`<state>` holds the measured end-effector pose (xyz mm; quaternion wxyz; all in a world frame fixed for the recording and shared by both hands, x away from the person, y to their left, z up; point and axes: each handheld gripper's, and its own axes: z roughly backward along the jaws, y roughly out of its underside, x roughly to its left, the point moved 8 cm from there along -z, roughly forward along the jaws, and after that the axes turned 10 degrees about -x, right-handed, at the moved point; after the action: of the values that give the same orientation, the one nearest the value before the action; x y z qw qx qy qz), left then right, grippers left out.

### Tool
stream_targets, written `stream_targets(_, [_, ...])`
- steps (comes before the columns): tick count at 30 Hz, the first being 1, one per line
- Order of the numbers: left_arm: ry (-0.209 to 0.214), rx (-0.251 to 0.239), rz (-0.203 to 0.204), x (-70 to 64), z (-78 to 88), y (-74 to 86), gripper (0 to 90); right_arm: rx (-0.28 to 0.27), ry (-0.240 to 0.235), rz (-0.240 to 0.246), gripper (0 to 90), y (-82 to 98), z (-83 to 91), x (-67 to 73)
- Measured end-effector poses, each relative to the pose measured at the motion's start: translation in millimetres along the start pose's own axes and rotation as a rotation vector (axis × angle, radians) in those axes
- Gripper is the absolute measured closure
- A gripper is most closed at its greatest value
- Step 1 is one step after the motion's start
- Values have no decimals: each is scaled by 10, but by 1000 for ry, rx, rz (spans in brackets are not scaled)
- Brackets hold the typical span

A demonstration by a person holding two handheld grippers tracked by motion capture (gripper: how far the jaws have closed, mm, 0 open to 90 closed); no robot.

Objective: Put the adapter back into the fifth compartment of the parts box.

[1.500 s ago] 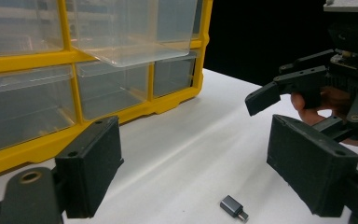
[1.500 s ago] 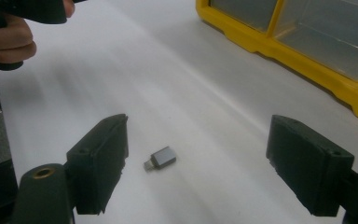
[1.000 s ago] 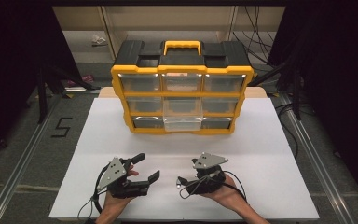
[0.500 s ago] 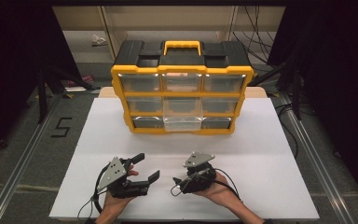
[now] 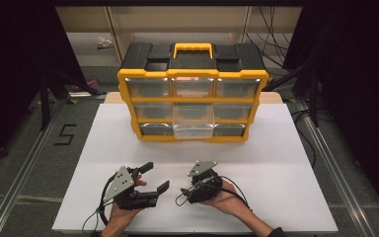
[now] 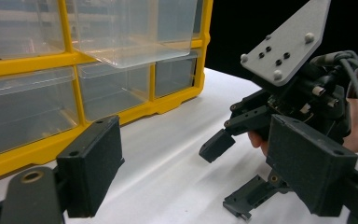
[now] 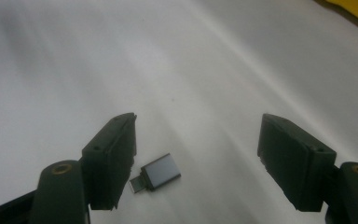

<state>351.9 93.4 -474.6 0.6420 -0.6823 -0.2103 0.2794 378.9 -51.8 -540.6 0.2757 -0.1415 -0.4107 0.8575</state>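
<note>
- One small grey USB adapter [image 7: 156, 171] lies flat on the white table [image 5: 286, 163], metal plug end towards the nearer jaw of the right gripper [image 7: 200, 158]; it sits between the two jaws, just beside one of them and well apart from the other.
- Nothing is gripped yet: the right gripper's jaws have just been closing around the adapter, but they stand wide and neither pad presses on it. By my reading the pick-up is only beginning; closing, lifting and putting away are all left.
- The left gripper [image 5: 148, 180] rests near the table's front edge, jaws apart and empty, pointed towards the right gripper [image 6: 242, 177].
- Farther back stands the yellow-and-black drawer organiser [image 5: 192, 79] with nine clear drawers in three rows.
- The bottom middle drawer [image 5: 193, 130] is pulled out past its neighbours, and looks empty; it seems the likely place for the adapter.
- The other drawers are shut; I cannot tell whether they hold anything.
</note>
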Motion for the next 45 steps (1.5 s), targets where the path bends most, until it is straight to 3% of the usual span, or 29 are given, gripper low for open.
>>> stream_targets(4, [2, 3, -8, -4, 0, 2, 179, 29, 6, 19, 313, 32, -25, -16])
stream_targets(8, [1, 3, -6, -1, -1, 2, 179, 55, 11, 3, 322, 58, -33, -15])
stream_targets(17, [0, 2, -11, -1, 1, 0, 181, 82, 1, 29, 365, 77, -12, -37])
stream_targets(22, [0, 3, -15, -4, 0, 1, 181, 111, -13, 51, 428, 102, 4, -35])
stream_targets(37, [1, 4, -22, -7, 0, 2, 183, 179, -79, 39, 754, 117, 79, 47])
stream_targets(45, [2, 4, -22, -6, 0, 1, 184, 156, -90, 34, 761, 78, 102, 17])
